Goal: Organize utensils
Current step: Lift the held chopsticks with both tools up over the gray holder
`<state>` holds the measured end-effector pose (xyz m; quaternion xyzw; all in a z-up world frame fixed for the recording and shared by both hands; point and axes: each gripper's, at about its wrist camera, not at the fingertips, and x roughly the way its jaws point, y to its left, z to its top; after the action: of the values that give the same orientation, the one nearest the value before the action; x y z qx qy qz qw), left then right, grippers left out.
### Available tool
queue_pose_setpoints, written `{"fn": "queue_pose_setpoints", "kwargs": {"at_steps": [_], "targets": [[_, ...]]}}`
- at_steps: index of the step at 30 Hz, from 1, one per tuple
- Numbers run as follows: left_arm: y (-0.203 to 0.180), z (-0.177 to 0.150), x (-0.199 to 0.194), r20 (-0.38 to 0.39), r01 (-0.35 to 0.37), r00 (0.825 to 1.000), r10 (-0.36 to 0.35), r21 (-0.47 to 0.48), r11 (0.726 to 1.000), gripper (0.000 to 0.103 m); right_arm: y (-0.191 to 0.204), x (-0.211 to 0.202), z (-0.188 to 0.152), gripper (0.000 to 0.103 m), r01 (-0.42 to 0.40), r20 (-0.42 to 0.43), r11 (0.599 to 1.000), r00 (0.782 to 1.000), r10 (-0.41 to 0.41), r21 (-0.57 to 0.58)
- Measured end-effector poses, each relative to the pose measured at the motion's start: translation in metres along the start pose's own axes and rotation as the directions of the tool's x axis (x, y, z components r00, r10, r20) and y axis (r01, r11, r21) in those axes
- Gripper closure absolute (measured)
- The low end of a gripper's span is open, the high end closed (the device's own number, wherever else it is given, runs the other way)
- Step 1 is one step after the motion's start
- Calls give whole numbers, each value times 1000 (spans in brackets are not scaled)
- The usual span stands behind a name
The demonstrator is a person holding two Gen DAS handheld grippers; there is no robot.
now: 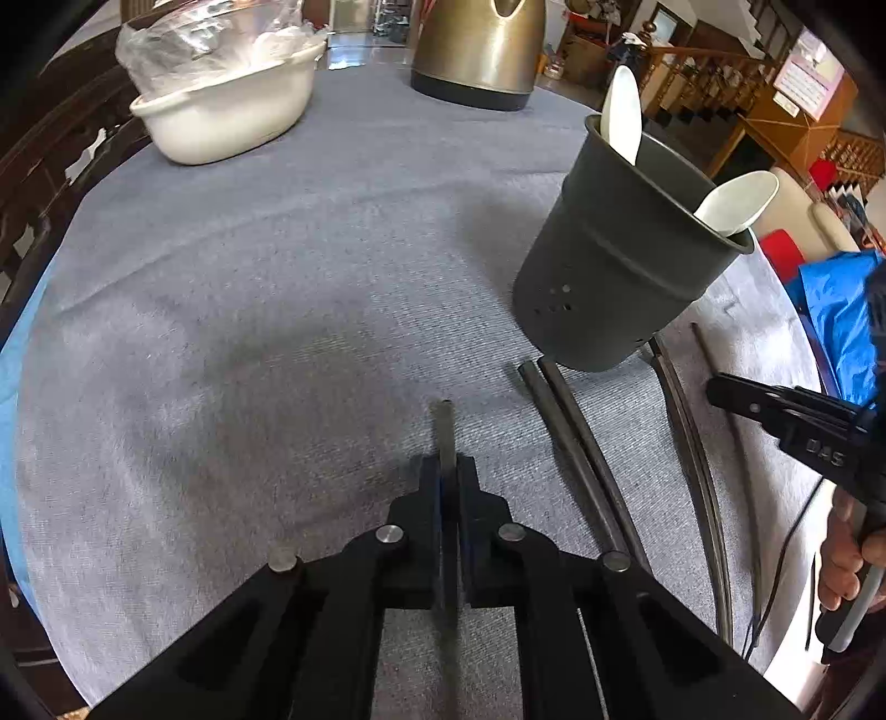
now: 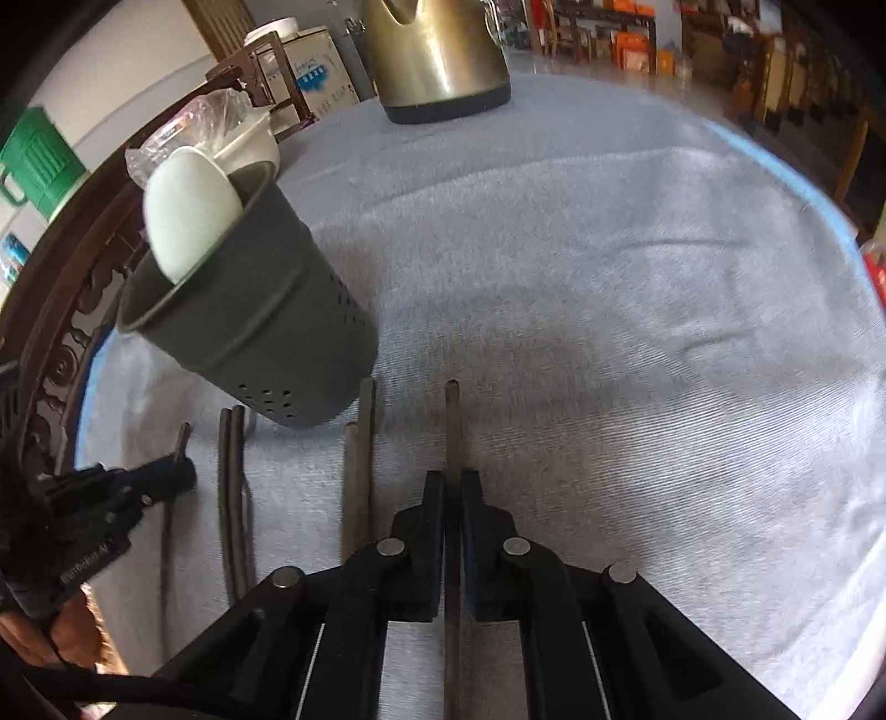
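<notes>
**Both claws clamped on a chopstick beside the dark holder**

A grey cloth (image 1: 277, 288) covers the bench from edge to edge. At its far side stand a brass-coloured kettle (image 1: 479, 50) and a white tub (image 1: 227, 111) with clear plastic bunched in it.

Nearer in, the dark grey utensil holder (image 1: 614, 260) stands upright on the cloth, small holes in its lower wall. Two white spoons (image 1: 623, 113) rise from it, bowls up, leaning on opposite sides of the rim.

The left claw (image 1: 449, 471) has its fingers drawn together on a single dark chopstick (image 1: 444, 426), whose tip sticks out ahead over the cloth. The right claw (image 2: 453, 482) is likewise closed on another dark chopstick (image 2: 453, 421), its tip pointing forward past the holder's base.

Between the two claws, more chopsticks lie loose on the cloth: one pair (image 1: 576, 437) side by side with its ends just beside the holder's base, and another pair (image 1: 695, 448) further right, running up to the base.

A person's hand (image 1: 844, 559) grips the right tool's handle.
</notes>
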<state>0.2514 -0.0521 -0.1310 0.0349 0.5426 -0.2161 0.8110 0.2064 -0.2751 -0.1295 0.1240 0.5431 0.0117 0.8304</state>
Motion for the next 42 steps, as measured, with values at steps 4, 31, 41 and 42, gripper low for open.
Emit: {"fn": "queue_pose_setpoints", "kwargs": {"at_steps": [4, 31, 41, 42], "targets": [[-1, -6, -27, 65, 9, 998, -8, -13, 1000, 98, -13, -30, -9, 97, -48, 77, 999, 996, 47, 10], [-33, 64, -225, 850, 159, 522, 76, -184, 970, 98, 19, -238, 28, 97, -278, 878, 960, 468, 99, 41], [-30, 95, -165, 865, 118, 462, 197, -280, 953, 97, 43, -185, 82, 97, -198, 895, 971, 445, -35, 136], [-30, 96, -161, 863, 110, 462, 206, -286, 952, 97, 48, -180, 86, 97, -176, 894, 975, 446, -42, 133]]}}
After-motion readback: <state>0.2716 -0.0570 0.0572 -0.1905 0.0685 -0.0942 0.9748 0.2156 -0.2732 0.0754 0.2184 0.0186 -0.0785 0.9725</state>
